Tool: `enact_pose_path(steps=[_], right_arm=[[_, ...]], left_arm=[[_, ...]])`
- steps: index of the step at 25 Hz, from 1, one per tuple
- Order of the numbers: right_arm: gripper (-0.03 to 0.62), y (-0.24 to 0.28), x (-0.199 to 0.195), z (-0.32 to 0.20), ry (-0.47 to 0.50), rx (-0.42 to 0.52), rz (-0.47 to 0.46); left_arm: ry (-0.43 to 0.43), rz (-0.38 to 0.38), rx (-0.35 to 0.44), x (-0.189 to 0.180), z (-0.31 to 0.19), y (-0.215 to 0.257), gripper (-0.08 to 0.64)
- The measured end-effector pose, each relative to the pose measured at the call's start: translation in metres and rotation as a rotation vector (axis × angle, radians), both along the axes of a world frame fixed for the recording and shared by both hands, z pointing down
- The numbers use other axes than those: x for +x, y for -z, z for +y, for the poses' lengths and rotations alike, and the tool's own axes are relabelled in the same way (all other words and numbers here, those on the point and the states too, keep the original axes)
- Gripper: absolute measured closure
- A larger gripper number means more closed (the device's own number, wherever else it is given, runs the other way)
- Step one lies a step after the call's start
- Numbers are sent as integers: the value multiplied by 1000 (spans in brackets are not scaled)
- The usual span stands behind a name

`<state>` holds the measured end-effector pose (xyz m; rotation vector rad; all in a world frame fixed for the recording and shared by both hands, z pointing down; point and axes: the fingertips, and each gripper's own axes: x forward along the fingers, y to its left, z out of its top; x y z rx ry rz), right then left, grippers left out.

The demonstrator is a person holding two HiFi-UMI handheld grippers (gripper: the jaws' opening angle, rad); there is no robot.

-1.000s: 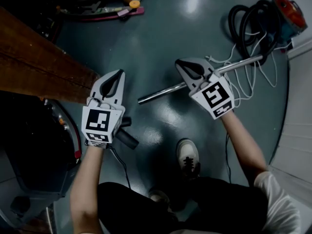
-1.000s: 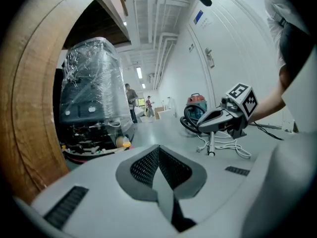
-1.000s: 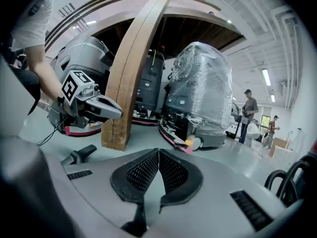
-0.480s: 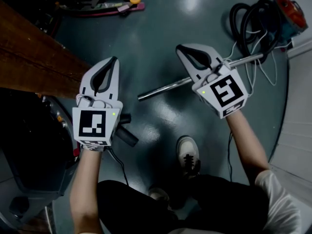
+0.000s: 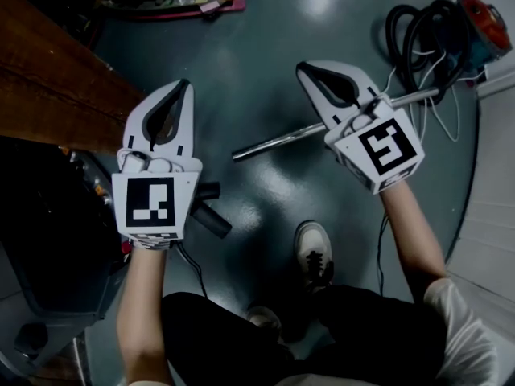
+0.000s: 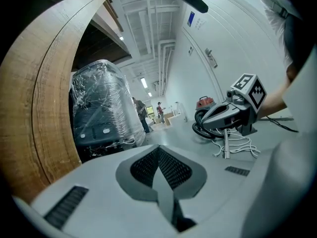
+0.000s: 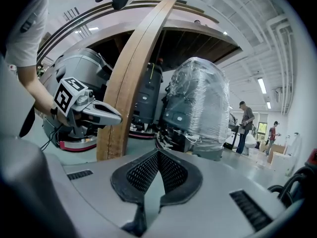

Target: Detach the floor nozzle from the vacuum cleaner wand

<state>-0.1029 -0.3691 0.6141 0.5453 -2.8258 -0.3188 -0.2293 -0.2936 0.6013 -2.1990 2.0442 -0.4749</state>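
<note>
The chrome wand [image 5: 282,141] lies on the dark floor, and its near end is bare. It runs back to the black hose [image 5: 414,30] and red vacuum cleaner [image 5: 476,13]. A dark tubular piece [image 5: 211,220] lies on the floor below my left gripper, partly hidden by it; I cannot tell whether it is the nozzle. My left gripper [image 5: 184,86] is shut and holds nothing. My right gripper [image 5: 306,68] is held above the wand, shut and empty. In the left gripper view, the right gripper [image 6: 225,114] hangs before the vacuum [image 6: 205,102]. The right gripper view shows the left gripper [image 7: 99,112].
A curved wooden beam [image 5: 48,95] runs along the left. A plastic-wrapped machine [image 6: 104,108] stands behind it. White cable [image 5: 430,123] lies looped beside the wand. The person's shoe [image 5: 312,252] is on the floor below. Tools [image 5: 185,5] lie at the far edge. People [image 7: 245,118] stand far off.
Both grippers have risen toward the camera and look larger, still shut and empty. The wand has not moved.
</note>
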Motion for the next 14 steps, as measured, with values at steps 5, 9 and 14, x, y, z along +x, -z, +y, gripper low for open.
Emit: enact_pose_path(steps=[5,9,14], right_arm=[[565,0,-1,0,0,1,1],[565,-4,0,-3,-5,-2,7],[565,-11,-1,-6,-8,-6,16]], left_arm=[[-16,-28,3,6,-1,3,558],[-28,-36,-7,11,-3,0,558],[-35,-49,-24,11,-5,-10,558]])
